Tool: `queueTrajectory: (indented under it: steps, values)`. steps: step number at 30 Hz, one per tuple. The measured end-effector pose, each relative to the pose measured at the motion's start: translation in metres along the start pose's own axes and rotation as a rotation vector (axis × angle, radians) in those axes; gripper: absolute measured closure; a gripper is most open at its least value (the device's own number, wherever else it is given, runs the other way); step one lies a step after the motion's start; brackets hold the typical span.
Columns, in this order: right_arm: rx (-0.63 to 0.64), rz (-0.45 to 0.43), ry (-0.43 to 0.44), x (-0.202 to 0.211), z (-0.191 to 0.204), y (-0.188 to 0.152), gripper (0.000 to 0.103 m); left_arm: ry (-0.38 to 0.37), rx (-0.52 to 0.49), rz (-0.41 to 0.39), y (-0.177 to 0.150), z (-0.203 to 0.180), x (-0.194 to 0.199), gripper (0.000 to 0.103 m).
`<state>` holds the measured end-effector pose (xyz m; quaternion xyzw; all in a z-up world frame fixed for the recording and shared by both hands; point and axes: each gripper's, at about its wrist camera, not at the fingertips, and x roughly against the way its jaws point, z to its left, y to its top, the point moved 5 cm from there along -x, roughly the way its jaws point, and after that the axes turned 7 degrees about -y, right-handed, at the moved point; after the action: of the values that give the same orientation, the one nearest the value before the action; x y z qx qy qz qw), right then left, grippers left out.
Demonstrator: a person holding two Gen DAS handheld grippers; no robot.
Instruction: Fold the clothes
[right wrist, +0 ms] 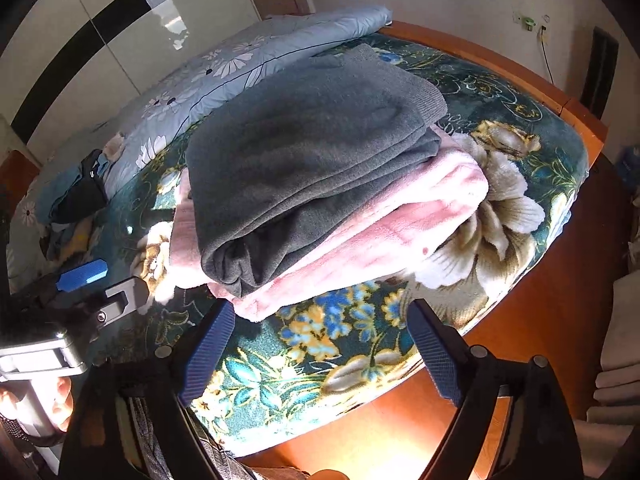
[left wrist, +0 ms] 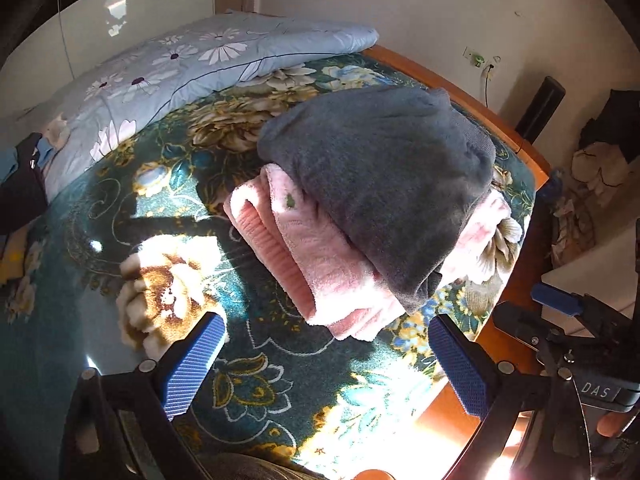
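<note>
A folded grey garment [left wrist: 380, 184] [right wrist: 304, 168] lies on top of a folded pink fleece garment [left wrist: 320, 276] [right wrist: 360, 248] near the corner of a bed covered by a dark teal floral blanket [left wrist: 256, 384] [right wrist: 320, 360]. My left gripper [left wrist: 326, 318] hangs open just short of the stack's near edge, with nothing between its blue pads. My right gripper [right wrist: 320, 305] is also open and empty, close to the pink garment's front edge. The left gripper's blue finger [right wrist: 82, 275] shows at the left of the right wrist view.
A light blue quilt with daisies [left wrist: 192, 64] [right wrist: 240, 64] lies folded along the far side of the bed. Dark and blue clothes [left wrist: 20, 184] [right wrist: 80, 196] are piled at the left. The orange wooden bed frame [left wrist: 460, 92] [right wrist: 540, 320] borders the right and near edges.
</note>
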<state>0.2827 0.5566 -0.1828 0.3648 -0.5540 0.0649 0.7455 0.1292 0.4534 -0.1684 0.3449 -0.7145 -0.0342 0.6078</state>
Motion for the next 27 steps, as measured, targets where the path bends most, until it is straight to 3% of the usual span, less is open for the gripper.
queueTrajectory:
  steps: [11, 27]
  values:
    - [0.046, -0.027, -0.038, 0.012, 0.006, -0.006, 0.014, 0.057, -0.023, -0.04, -0.001, -0.012, 0.016, 0.0]
    - [0.038, -0.004, -0.052, 0.014, 0.003, -0.017, 0.014, 0.092, 0.044, 0.018, -0.02, 0.0, 0.006, 0.0]
